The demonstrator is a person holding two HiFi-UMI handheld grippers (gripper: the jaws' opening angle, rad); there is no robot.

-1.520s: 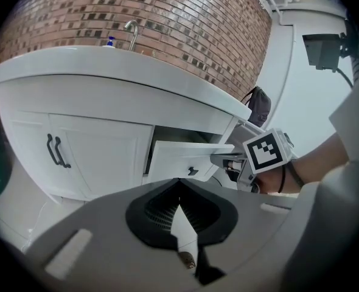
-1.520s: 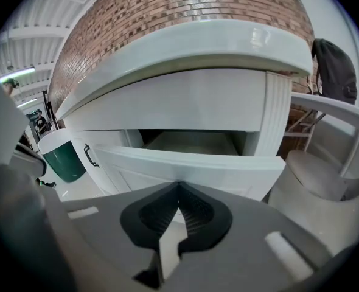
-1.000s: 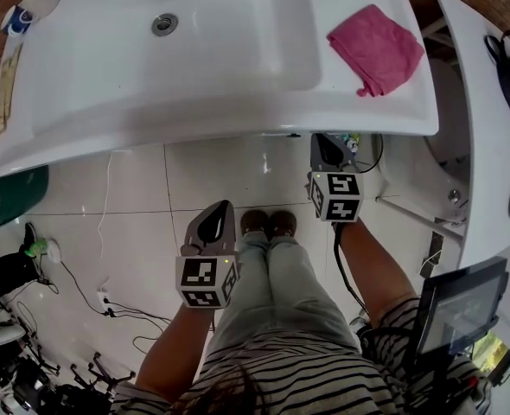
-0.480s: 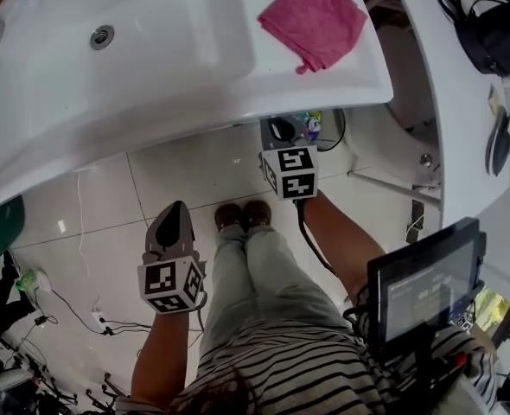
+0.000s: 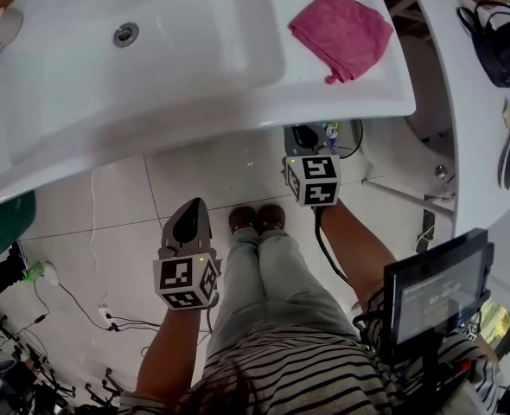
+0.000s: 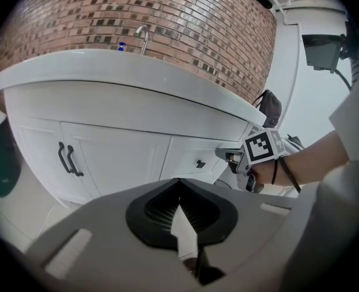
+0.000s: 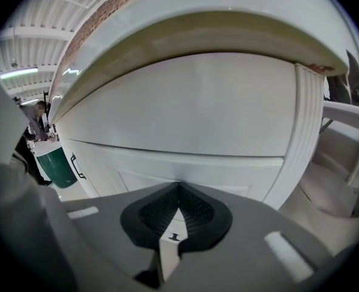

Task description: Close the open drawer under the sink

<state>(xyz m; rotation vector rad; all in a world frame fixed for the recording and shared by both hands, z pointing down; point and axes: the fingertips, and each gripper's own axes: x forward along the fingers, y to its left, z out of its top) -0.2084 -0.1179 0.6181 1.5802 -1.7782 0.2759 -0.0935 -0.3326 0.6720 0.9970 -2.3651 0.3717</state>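
The white drawer front (image 7: 216,163) under the sink counter (image 5: 194,102) fills the right gripper view, very close. Its small black knob (image 7: 174,236) shows through the slit of my right gripper (image 7: 178,193), whose jaws are shut. From the left gripper view, the right gripper (image 6: 225,156) points at the drawer front (image 6: 188,154) just right of the knob (image 6: 199,163). Overhead, the right gripper (image 5: 302,137) reaches under the counter's front edge. My left gripper (image 5: 190,210) hangs shut over the floor tiles, away from the cabinet, holding nothing.
A pink cloth (image 5: 341,31) lies on the counter's right side. Two cabinet doors with black handles (image 6: 67,158) are left of the drawer. A green bin (image 5: 4,214) stands left, cables (image 5: 91,301) lie on the floor, and a white fixture (image 5: 428,102) is right.
The head view has swung about, shifting the sink in the picture. Both grippers keep about the same places: the right at the counter's front edge, the left over the floor.
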